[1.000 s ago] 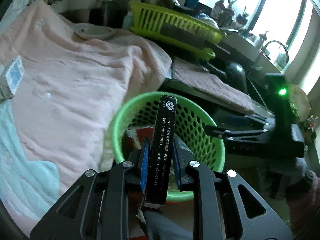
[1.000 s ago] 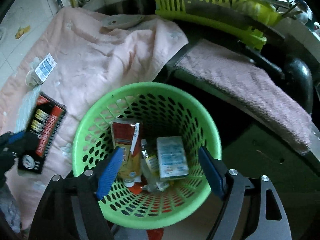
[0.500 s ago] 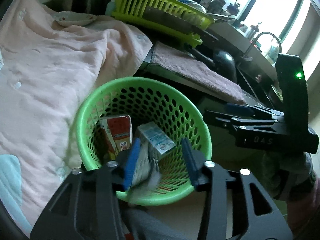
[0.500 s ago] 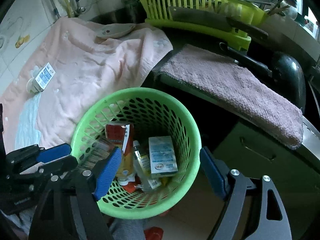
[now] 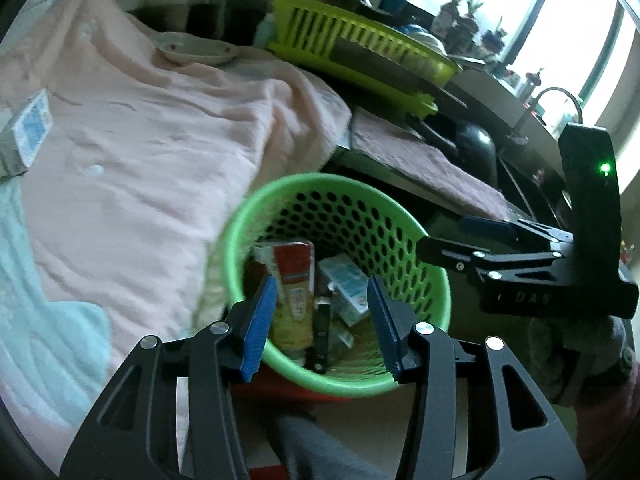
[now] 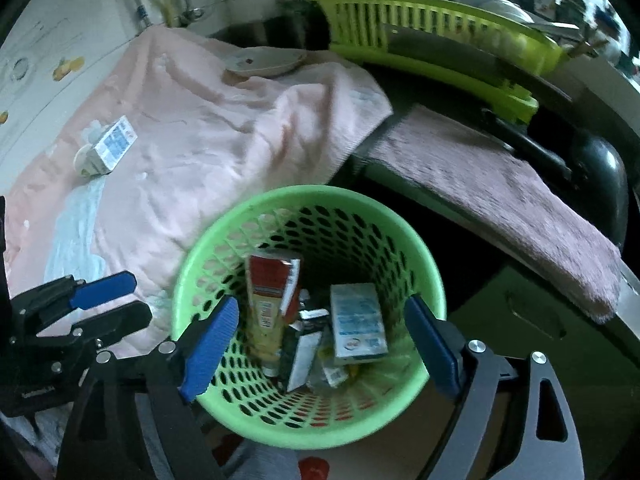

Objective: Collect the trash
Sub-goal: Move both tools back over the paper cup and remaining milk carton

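Observation:
A green perforated basket (image 5: 432, 280) (image 6: 434, 280) stands below the counter edge. Inside lie a red and yellow tube (image 5: 294, 280) (image 6: 272, 304), a white and blue carton (image 5: 346, 284) (image 6: 356, 328) and a black box (image 5: 322, 332) (image 6: 306, 344) among small wrappers. My left gripper (image 5: 322, 326) is open and empty above the basket's near rim. My right gripper (image 6: 320, 344) is open and empty over the basket, and it shows at the right in the left wrist view (image 5: 460, 240). A small white and blue carton (image 5: 28, 132) (image 6: 110, 146) lies on the pink towel.
A pink towel (image 5: 140, 140) (image 6: 208, 128) covers the counter, with a shallow dish (image 5: 196, 46) (image 6: 264, 62) at the back. A yellow-green dish rack (image 5: 360, 52) (image 6: 440, 32), a mauve towel (image 6: 500, 196) and a dark pan (image 6: 600, 168) lie to the right.
My left gripper opened and let go of the black box, which now lies in the basket. It then drew back to the left. The right gripper stayed open over the basket.

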Demonstrator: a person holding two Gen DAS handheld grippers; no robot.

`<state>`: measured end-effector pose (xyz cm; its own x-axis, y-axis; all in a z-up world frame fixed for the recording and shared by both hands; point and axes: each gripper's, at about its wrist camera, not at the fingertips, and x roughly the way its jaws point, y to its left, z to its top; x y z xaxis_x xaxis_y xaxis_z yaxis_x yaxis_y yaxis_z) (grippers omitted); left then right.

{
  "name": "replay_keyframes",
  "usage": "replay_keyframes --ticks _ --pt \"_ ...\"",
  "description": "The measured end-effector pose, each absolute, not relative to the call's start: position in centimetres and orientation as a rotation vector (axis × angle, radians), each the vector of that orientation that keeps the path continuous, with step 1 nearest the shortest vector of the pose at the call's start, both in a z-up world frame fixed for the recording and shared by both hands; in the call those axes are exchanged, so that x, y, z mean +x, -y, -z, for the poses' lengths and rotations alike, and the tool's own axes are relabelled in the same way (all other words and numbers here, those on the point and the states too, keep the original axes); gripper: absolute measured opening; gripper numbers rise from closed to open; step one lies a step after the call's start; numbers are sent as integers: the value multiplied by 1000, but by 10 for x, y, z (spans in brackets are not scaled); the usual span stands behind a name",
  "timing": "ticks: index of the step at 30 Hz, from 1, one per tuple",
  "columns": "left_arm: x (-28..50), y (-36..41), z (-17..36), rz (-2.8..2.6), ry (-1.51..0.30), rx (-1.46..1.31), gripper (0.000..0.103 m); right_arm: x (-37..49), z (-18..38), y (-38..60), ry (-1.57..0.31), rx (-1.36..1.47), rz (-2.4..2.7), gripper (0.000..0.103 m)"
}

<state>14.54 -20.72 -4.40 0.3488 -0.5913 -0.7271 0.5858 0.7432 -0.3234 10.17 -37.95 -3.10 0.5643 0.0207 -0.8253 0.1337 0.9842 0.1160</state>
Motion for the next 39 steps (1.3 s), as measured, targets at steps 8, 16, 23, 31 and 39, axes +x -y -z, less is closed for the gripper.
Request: replay_keyframes --ticks 8,16,23,31,39 --pt "163 160 31 655 -921 -33 47 129 22 341 -965 127 -10 84" --pt "180 118 29 562 -916 -61 47 154 15 301 -961 89 -82 84" --pt "200 72 25 467 -907 -96 50 183 7 266 -961 64 -143 85" --pt "230 6 21 338 -903 -163 51 234 2 219 -984 60 -222 88" --pt "255 -56 27 238 -907 -250 52 306 -7 167 -1003 99 -316 87"
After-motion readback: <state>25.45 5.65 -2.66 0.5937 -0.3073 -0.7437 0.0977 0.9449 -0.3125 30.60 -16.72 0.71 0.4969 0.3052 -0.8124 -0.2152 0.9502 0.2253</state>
